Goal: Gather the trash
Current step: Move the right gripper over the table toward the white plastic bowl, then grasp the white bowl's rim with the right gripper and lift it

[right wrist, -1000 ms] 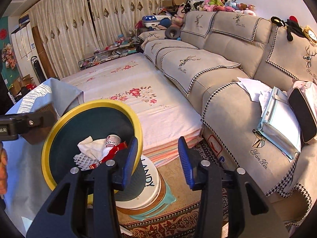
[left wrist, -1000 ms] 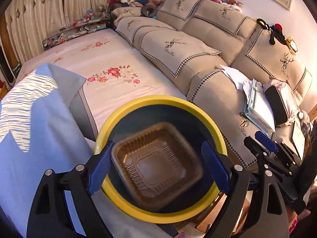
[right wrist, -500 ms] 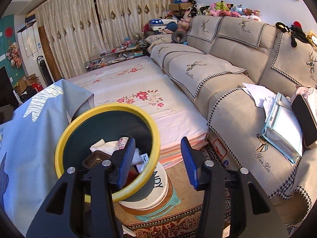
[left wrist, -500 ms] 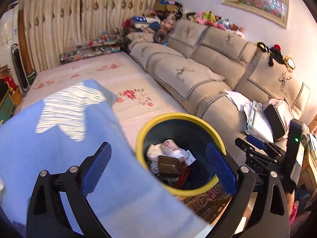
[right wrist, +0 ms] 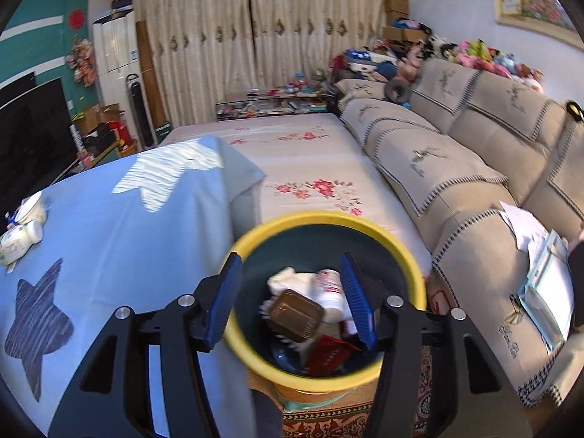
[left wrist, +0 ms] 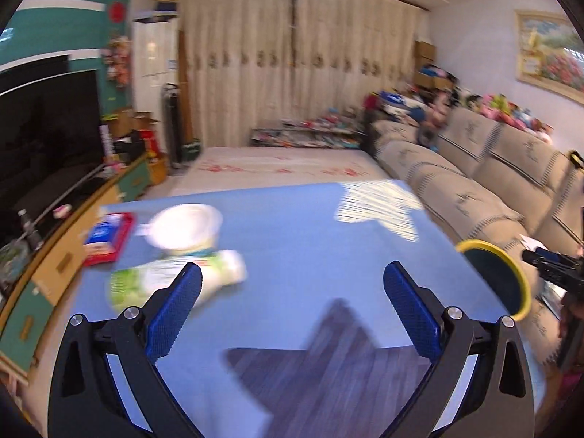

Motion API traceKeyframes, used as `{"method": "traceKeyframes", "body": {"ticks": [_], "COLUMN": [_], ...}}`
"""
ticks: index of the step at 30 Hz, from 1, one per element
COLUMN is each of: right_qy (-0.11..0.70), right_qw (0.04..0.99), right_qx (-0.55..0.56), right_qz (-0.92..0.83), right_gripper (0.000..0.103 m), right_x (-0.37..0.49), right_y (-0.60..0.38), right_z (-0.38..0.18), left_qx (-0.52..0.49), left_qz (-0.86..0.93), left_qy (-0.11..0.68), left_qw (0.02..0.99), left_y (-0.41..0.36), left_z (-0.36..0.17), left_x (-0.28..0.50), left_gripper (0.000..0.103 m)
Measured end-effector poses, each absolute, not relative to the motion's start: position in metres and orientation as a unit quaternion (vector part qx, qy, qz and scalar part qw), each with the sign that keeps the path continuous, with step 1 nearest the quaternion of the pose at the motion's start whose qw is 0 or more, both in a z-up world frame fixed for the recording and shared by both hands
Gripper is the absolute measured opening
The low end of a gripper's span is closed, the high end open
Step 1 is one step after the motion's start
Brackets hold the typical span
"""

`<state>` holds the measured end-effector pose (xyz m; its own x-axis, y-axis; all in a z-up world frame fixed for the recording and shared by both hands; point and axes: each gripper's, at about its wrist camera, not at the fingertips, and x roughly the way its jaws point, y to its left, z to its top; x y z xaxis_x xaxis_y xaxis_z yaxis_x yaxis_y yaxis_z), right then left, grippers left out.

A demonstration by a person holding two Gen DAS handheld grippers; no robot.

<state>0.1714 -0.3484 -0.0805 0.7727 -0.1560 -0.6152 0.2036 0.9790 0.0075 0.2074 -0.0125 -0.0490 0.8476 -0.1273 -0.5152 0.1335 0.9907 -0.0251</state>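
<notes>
The yellow-rimmed trash bin [right wrist: 414, 268] stands beside the table and holds a brown plastic tray [right wrist: 295, 314], white paper and red wrappers. My right gripper [right wrist: 292, 297] is open and empty above the bin's mouth. My left gripper [left wrist: 292, 303] is open and empty over the blue tablecloth [left wrist: 292, 241]. A white and green wrapper [left wrist: 168, 281] and a white cup [left wrist: 188, 228] lie on the cloth ahead to the left; both also show at the far left of the right wrist view [right wrist: 20, 235]. The bin's rim shows at the right of the left wrist view [left wrist: 511, 277].
A red and blue packet [left wrist: 106, 237] lies near the table's left edge. A TV cabinet [left wrist: 54, 252] runs along the left. A beige sofa [right wrist: 456, 153] and a floral mattress [right wrist: 303, 160] lie to the right and behind. A patterned rug [right wrist: 346, 416] is under the bin.
The brown tray left my left gripper and now lies in the bin. My left gripper swung left from the bin to over the table. My right gripper moved over the bin.
</notes>
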Motion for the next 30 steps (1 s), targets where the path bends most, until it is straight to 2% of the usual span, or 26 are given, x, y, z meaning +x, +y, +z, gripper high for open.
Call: {"method": "traceKeyframes", "body": {"ticks": [5,10,24,30], "right_qy": [0.323,0.321,0.361,0.406], "right_qw": [0.946,0.946,0.903,0.886], "right_qx": [0.018,-0.008,-0.041,-0.061], "right_qz": [-0.030,0.047,0.229,0.213], "right_gripper": [0.056,0.056,0.058,0.058], "right_x": [0.201,0.227,0.332,0.409], "right_y": [-0.277,-0.193,0.019,0.080], "right_z": [-0.060,-0.044,-0.028,-0.044], "left_qx": [-0.022,-0.045,-0.060,-0.064], "left_qz": [0.014,0.048,0.069,0.057], "left_qy": [0.247,0.246,0.240,0.248], "left_qw": [0.969,0.967,0.967,0.965], "left_y": [0.068,0.105,0.114,0.113], "left_z": [-0.056,-0.071,-0.080,-0.085], "left_x": [0.202,0.192,0.174,0.175], "left_gripper": [0.098,0.098,0.098,0.098]}}
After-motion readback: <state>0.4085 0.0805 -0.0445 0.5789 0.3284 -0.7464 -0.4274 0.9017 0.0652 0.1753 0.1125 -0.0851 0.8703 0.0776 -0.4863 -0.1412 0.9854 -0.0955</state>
